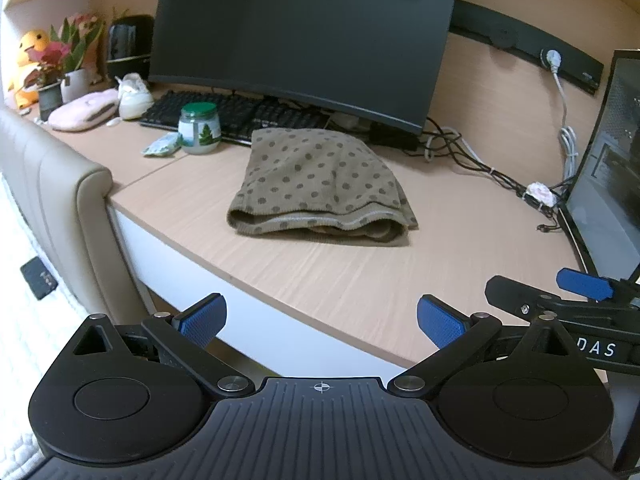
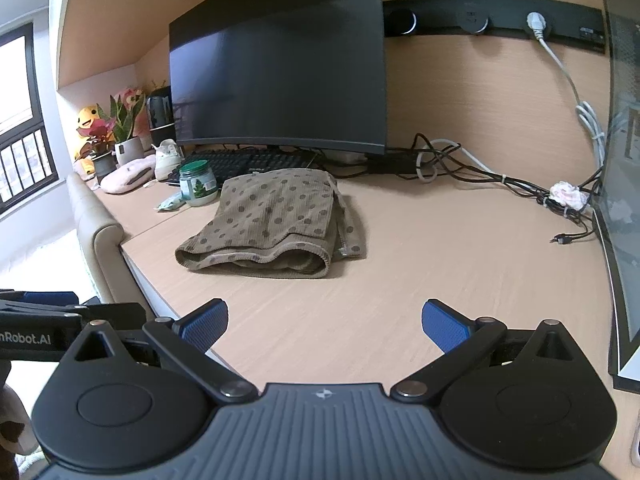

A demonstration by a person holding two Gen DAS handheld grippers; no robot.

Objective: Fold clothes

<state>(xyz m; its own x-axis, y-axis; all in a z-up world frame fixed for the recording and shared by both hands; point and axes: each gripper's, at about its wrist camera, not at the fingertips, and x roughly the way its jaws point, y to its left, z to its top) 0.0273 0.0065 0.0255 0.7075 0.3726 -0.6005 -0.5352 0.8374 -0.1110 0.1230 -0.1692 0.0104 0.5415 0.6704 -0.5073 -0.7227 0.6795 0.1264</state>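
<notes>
Window (image 2: 20, 120) only in right view; folded dotted garment (image 1: 320, 184) on desk (image 1: 360, 280), both hand-held grippers (image 1: 320, 320) (image 2: 324, 322) spread apart, empty

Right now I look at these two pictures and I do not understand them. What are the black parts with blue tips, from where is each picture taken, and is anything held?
A person holds two hand-held grippers, each with a camera looking along its blue-padded fingers. One picture comes from the left gripper, the other from the right gripper. Both are open and hold nothing. Ahead, on the wooden desk, lies a brown dotted garment, already folded into a bundle and touched by neither gripper. Behind it stand a jar, a keyboard and a dark monitor.
</notes>
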